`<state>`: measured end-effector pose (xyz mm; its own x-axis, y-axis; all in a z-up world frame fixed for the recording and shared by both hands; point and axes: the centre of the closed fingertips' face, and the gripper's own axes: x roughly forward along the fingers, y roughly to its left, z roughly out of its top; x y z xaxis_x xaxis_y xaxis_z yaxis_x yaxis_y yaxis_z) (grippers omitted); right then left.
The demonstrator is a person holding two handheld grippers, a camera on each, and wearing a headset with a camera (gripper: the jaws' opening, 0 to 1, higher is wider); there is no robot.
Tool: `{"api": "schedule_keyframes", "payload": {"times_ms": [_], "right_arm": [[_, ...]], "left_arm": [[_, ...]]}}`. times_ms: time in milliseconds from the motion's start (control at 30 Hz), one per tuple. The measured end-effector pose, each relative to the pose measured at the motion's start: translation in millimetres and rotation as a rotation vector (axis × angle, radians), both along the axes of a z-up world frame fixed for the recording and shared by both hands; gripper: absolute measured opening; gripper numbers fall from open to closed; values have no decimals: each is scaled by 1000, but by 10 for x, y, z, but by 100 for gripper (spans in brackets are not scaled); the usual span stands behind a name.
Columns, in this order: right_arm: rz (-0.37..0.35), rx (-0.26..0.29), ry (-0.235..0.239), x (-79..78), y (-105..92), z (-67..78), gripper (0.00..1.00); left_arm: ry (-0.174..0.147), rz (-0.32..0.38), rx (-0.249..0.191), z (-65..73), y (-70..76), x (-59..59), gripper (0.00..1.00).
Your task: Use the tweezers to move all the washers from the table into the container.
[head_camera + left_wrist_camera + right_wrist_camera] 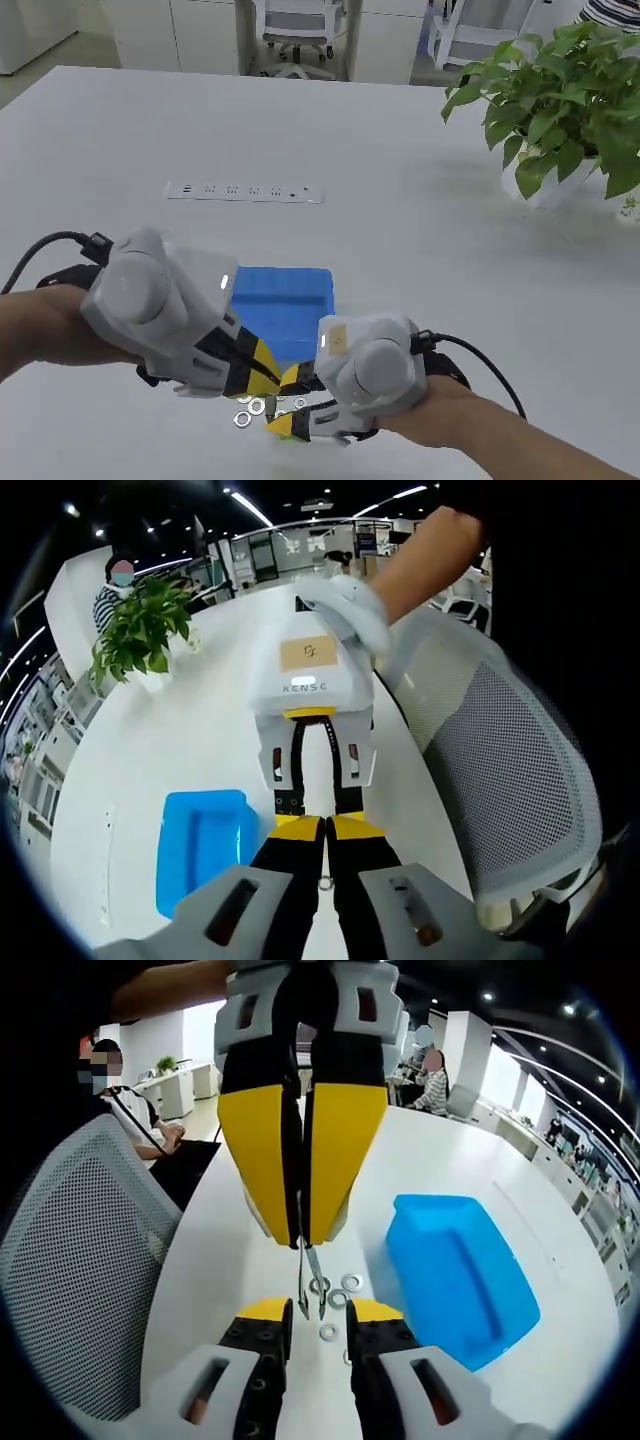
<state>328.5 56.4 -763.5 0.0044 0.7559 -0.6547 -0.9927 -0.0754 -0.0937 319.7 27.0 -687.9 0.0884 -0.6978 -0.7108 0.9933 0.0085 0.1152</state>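
Observation:
My left gripper point(268, 372) point(303, 1235) is shut on thin metal tweezers point(308, 1285), whose two tips point down at the white table. Several small steel washers point(247, 410) point(337, 1290) lie just below and beside those tips. My right gripper point(290, 400) point(320, 1312) faces the left one and stands open, its yellow-tipped jaws on either side of the tweezer tips without touching them. The blue container point(285, 300) point(460, 1270) point(205, 850) sits right behind the washers. One washer point(325, 883) shows between my left gripper's jaws.
A white power strip point(243, 191) lies farther back on the table. A potted plant point(560, 100) stands at the far right. A grey mesh chair point(520, 780) point(80, 1260) sits just off the table's near edge.

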Motion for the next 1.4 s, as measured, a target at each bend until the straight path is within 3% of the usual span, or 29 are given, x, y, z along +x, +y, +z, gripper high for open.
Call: {"api": "schedule_keyframes", "payload": {"times_ms": [567,1400], "right_arm": [[-21,26,-16,98,-1,53,25],[-21,7,-19,73,-16,-34,13]], "left_arm": [[-13,13,-15,5,11,118,5],[-4,6,-23,-62,-15,101,5]]}}
